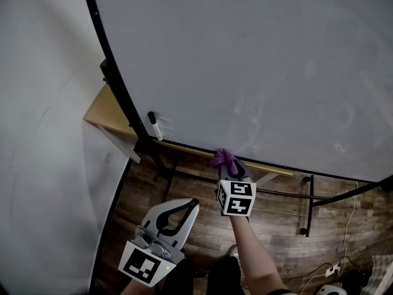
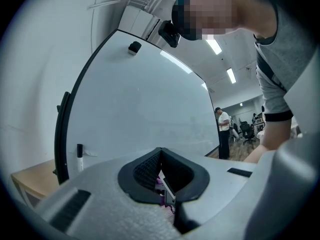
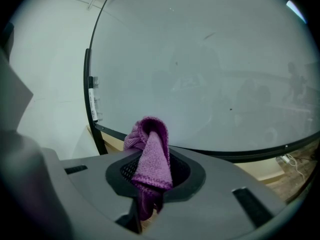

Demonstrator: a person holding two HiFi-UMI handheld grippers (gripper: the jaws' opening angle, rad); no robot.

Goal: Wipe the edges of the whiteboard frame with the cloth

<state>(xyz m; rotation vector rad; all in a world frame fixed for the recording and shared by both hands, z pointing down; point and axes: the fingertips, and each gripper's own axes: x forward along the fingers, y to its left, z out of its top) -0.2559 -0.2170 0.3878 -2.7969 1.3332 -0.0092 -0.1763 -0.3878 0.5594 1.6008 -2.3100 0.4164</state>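
The whiteboard frame (image 1: pixel 126 97) is being seen as a thin black edge, running down the left side of the head view and then across the middle to the right. A marker (image 1: pixel 153 126) is being stored standing up by the frame's lower left corner, just above a wooden shelf (image 1: pixel 101 112).

At the bottom left, the left gripper (image 1: pixel 189 206) is being held low and away from the board, tipped up toward it. Its jaws are being pressed together with nothing between them. It is probably being parked there to be out of the way.

In the middle, the purple cloth (image 1: pixel 223 160) is being held right at the bottom edge of the frame, so it seems this edge is being wiped. The cloth is being pinched tight by the right gripper (image 1: pixel 229 168), with a folded bunch sticking out past the jaws. That soft bunch is likely being left out so the frame is being rubbed by cloth and not by hard plastic. The right forearm (image 1: pixel 255 251) is being stretched up and forward from the bottom of the view toward the board.
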